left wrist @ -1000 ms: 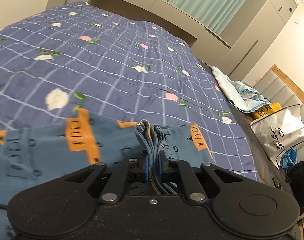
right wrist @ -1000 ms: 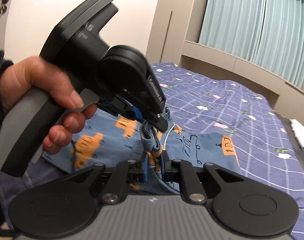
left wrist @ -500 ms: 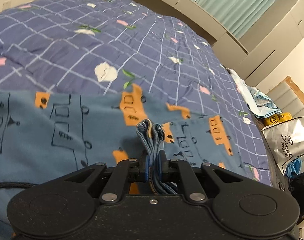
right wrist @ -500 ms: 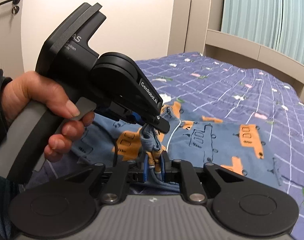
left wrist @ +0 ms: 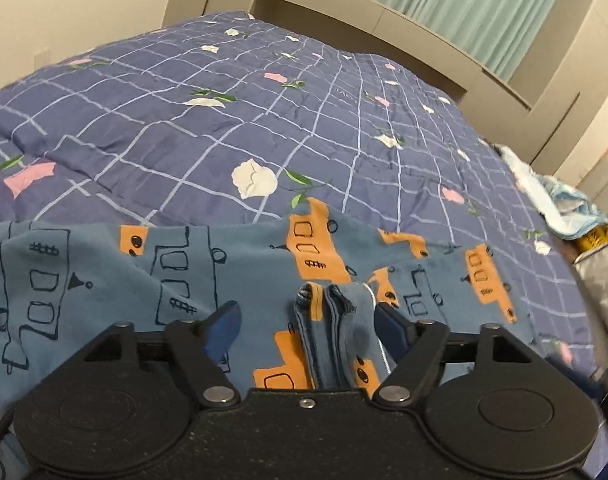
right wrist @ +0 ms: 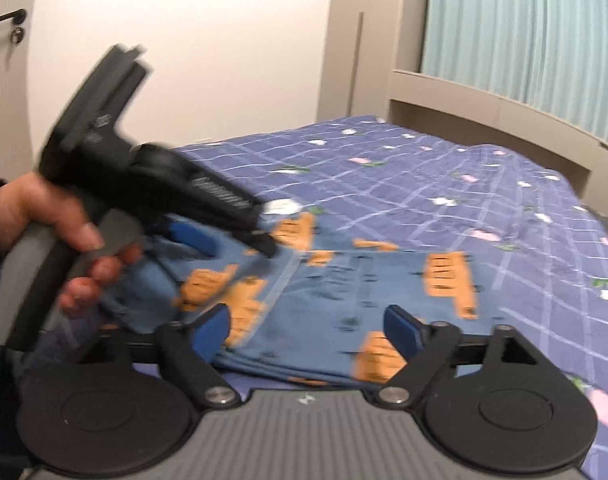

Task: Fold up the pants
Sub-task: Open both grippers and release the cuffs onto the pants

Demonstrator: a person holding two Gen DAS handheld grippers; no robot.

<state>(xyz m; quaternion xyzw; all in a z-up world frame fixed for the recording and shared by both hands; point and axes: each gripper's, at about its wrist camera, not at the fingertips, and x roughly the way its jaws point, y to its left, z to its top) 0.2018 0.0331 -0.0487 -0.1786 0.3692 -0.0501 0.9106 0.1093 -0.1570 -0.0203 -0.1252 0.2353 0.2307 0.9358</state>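
**Both hand-held grippers spread wide over the pants on the bed**

The bed point(left wrist: 344, 120) fills the scene, its purple checked quilt with white and pink flowers running up to the beige headboard point(right wrist: 484, 108) and the green curtain point(left wrist: 444, 4) behind. Off the bed's right edge sits a crumpled light-blue cloth point(left wrist: 560, 204), with a silvery bag point(left wrist: 600, 280) just below it.

Across the near part of the quilt lie the pants point(left wrist: 183, 264), blue with orange vehicle prints, spread flat and layered. In the left wrist view the bunched waistband edge point(left wrist: 332, 320) stands up between the two blue pads, closer to the right-hand pad, but nothing clamps it.

The left hand-held gripper point(left wrist: 308, 324) is right down over the fabric, jaws opened wide, the cloth lying loose in the gap. Whether the pad on the right brushes the fold I cannot tell.

The right hand-held gripper point(right wrist: 308, 326) is also spread wide, its blue pads well apart, with the near folded edge of the pants showing between and beyond them. It holds nothing.

From the right wrist view, the left tool appears blurred at left, gripped by the person's left hand point(right wrist: 59, 248), its fingertips hanging over the far left corner of the pants.
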